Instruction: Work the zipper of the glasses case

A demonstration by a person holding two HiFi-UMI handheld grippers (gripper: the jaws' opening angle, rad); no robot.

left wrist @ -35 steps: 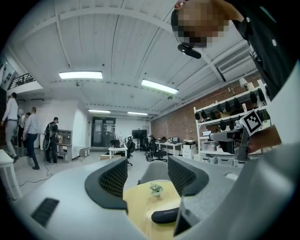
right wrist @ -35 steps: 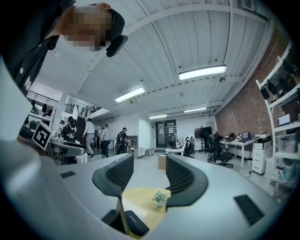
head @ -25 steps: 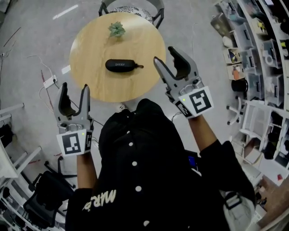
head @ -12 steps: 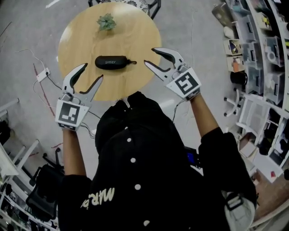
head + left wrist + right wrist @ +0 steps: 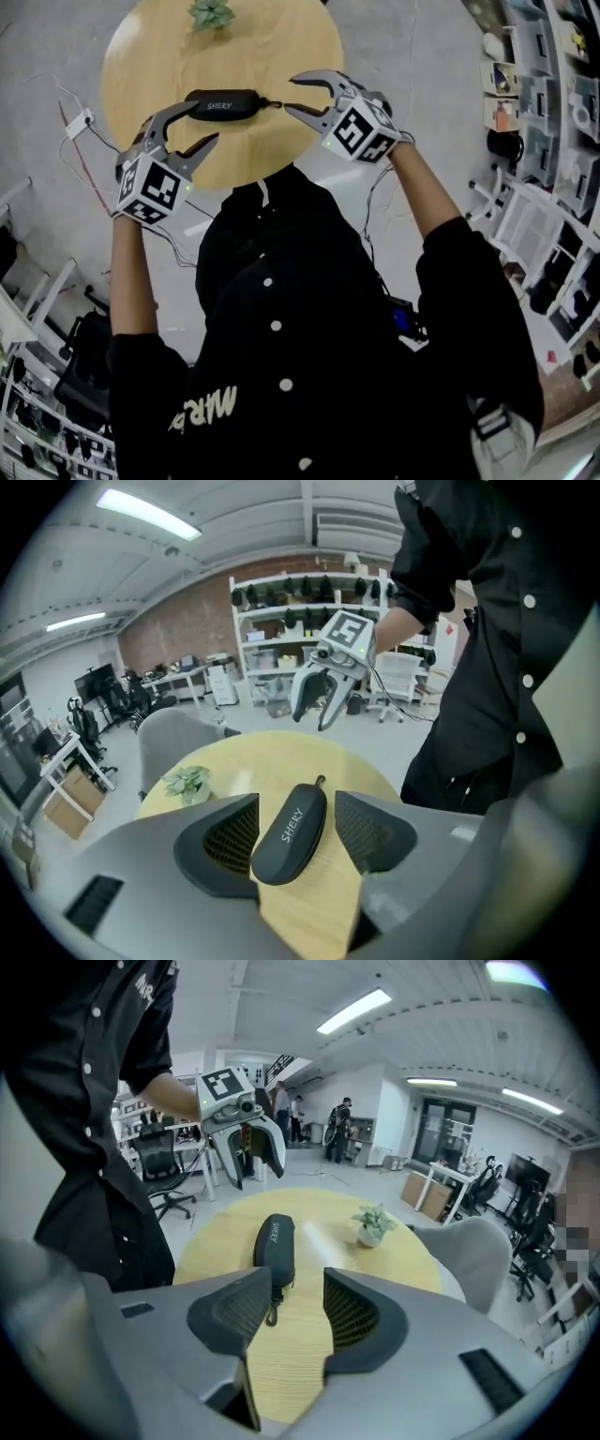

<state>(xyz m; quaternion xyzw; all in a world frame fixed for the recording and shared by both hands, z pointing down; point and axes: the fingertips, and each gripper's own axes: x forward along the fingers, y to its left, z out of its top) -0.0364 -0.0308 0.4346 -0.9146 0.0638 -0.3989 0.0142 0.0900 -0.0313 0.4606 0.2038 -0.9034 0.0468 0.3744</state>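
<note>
A black zipped glasses case (image 5: pixel 223 103) lies on the round wooden table (image 5: pixel 291 47), its zipper pull (image 5: pixel 273 103) pointing right. My left gripper (image 5: pixel 202 124) hovers open over the case's left end. In the left gripper view the case (image 5: pixel 292 829) shows between the spread pads, untouched. My right gripper (image 5: pixel 292 95) is open at the pull end. Its jaws have just been closing a little. In the right gripper view the pull (image 5: pixel 274 1312) hangs in the gap by the left pad, with neither pad pressing on it.
A small potted plant (image 5: pixel 211 13) stands at the table's far side. A grey chair (image 5: pixel 487 1241) sits beyond the table. Shelving (image 5: pixel 548 103) lines the right of the room, and cables (image 5: pixel 70 112) trail on the floor at the left.
Both grippers have come down and forward from beside the person's body and tipped towards the table. They now flank the case, left at its blunt end, right at the pull.
</note>
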